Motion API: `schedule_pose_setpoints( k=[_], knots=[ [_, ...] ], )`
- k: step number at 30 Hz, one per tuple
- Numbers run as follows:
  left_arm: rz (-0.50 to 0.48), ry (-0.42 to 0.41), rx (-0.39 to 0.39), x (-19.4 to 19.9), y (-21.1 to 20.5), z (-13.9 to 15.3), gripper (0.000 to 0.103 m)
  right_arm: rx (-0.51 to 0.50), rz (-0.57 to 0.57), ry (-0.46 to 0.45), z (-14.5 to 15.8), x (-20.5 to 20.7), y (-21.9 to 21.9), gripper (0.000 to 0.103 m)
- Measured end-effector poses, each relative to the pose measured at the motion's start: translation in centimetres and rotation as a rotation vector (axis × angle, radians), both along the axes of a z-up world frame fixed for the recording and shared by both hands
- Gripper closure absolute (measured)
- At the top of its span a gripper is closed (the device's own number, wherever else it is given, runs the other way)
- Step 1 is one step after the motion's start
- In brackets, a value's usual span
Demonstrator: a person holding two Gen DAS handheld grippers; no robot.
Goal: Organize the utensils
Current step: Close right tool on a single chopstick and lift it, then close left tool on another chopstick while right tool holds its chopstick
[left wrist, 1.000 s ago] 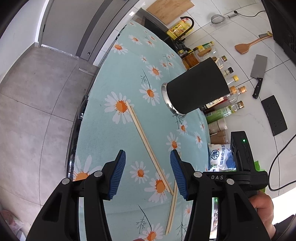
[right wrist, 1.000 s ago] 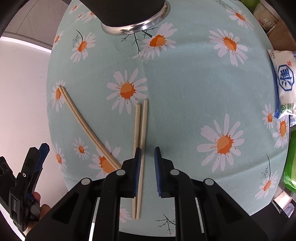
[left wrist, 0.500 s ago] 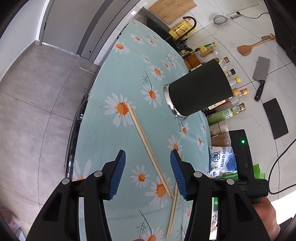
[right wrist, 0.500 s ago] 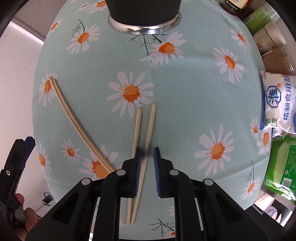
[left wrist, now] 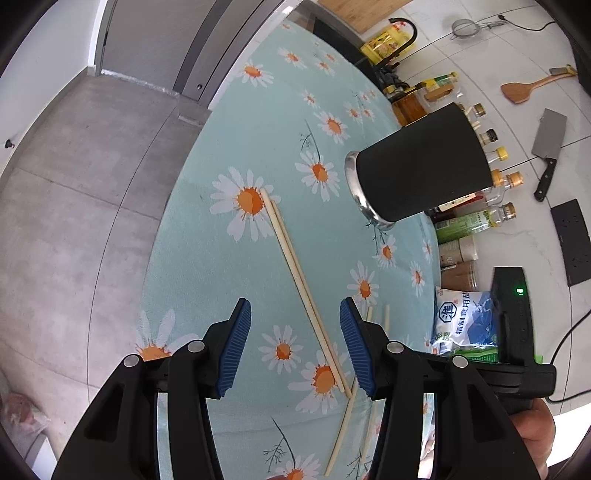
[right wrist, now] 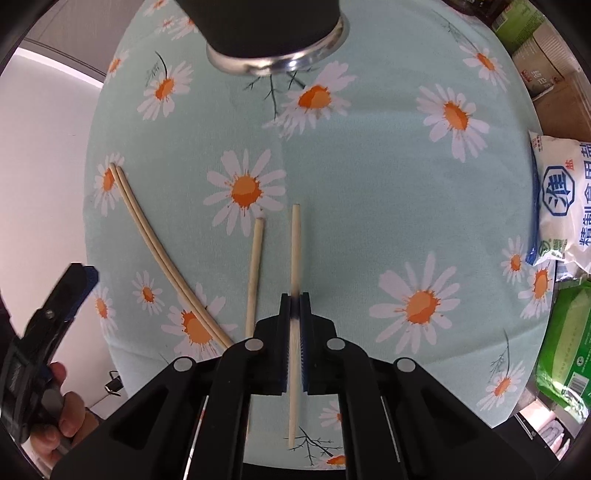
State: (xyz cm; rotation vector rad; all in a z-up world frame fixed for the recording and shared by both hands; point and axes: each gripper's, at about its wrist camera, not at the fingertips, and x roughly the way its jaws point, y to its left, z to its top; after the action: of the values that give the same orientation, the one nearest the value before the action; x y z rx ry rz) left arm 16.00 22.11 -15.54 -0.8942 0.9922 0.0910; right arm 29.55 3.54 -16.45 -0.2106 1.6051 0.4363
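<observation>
My right gripper [right wrist: 294,321] is shut on one pale wooden chopstick [right wrist: 295,251], which points toward the black utensil cup [right wrist: 266,29]. Its partner chopstick [right wrist: 255,266] lies on the daisy tablecloth just left of it. Another pair of chopsticks [right wrist: 147,236] lies side by side further left; it shows in the left wrist view [left wrist: 295,266] between the open fingers of my left gripper [left wrist: 295,343], which hovers above it. The black cup with a steel rim [left wrist: 421,166] stands beyond them.
A white salt bag [right wrist: 561,206] and a green packet [right wrist: 565,339] sit at the table's right edge. Oil and sauce bottles [left wrist: 476,218] stand behind the cup. A cleaver [left wrist: 546,140] and a wooden spatula [left wrist: 524,88] hang on the tiled wall.
My right gripper has closed on the right chopstick and pulled it apart from its partner. My left gripper stays open and has shifted slightly over the other pair.
</observation>
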Motion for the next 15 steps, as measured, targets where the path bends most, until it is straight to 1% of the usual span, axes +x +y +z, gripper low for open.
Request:
schedule_pose_setpoints(
  k=[3, 4, 8, 9, 10, 12, 13, 14, 15],
  knots=[
    [0.002, 0.053, -0.008, 0.9, -0.6, -0.3, 0.054, 0.048, 0.008, -0.003, 1.4, 0.8, -1.2, 0.097],
    [0.002, 0.074, -0.01, 1.4, -0.9, -0.4, 0.056, 0.06, 0.012, -0.004, 1.8, 1.0, -1.5, 0.097],
    [0.01, 0.153, 0.013, 2.8, -1.6, -0.6, 0.057, 0.131, 0.042, 0.001, 3.7, 1.6, -3.4, 0.097],
    [0.017, 0.176, 0.022, 3.1, -1.7, -0.7, 0.061, 0.148, 0.049, 0.004, 3.9, 1.8, -4.0, 0.097],
    [0.025, 0.191, 0.023, 3.4, -1.8, -0.8, 0.071, 0.169, 0.057, 0.005, 4.4, 1.9, -4.5, 0.097],
    [0.029, 0.229, 0.049, 4.1, -2.0, -0.7, 0.071, 0.2, 0.069, 0.003, 4.9, 2.2, -5.7, 0.097],
    [0.035, 0.251, 0.066, 4.4, -2.2, -0.6, 0.074, 0.217, 0.074, 0.005, 5.3, 2.3, -6.2, 0.097],
    [0.034, 0.261, 0.062, 4.7, -2.4, -0.6, 0.077, 0.238, 0.079, 0.01, 5.8, 2.4, -6.8, 0.097],
    [0.033, 0.284, 0.077, 5.1, -2.6, -0.6, 0.077, 0.253, 0.084, 0.013, 6.1, 2.3, -7.2, 0.097]
  ],
)
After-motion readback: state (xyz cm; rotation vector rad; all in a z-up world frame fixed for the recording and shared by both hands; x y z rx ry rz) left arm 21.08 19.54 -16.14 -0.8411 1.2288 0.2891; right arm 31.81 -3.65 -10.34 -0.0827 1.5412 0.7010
